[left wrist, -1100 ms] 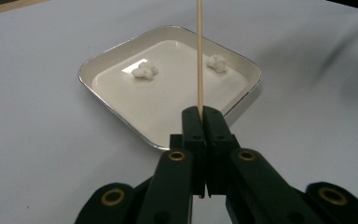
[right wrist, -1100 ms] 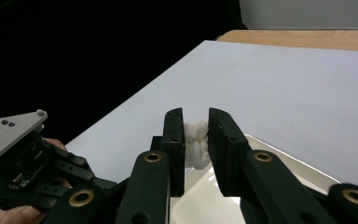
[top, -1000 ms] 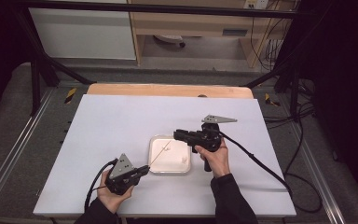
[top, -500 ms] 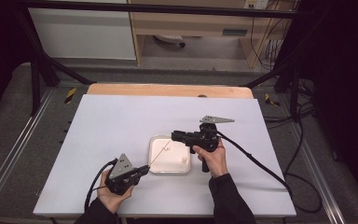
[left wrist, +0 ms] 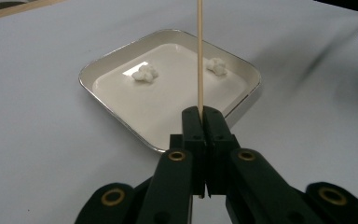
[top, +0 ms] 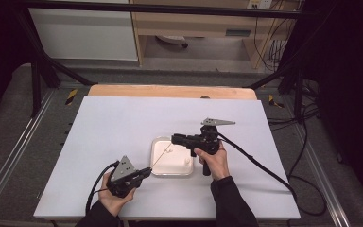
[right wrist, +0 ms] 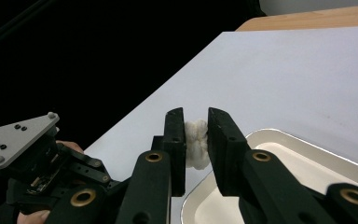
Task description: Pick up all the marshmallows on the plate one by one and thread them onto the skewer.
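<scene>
skewer [left wrist: 199,56] thin, pale wood, pinched in left tool [left wrist: 203,112], right tool [right wrist: 196,122] clamping white puffed piece [right wrist: 196,143]

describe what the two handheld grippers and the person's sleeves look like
Both the left gripper and the right gripper are black, each with two flat black jaws on arms with brass-coloured pivot rings. Each carries a grey three-cornered plate on top and trails a black cable. The person wears dark sleeves.

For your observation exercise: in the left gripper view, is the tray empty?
No: two small white fluffy lumps lie in the tray, beyond the wooden skewer clamped in the left gripper.
</scene>
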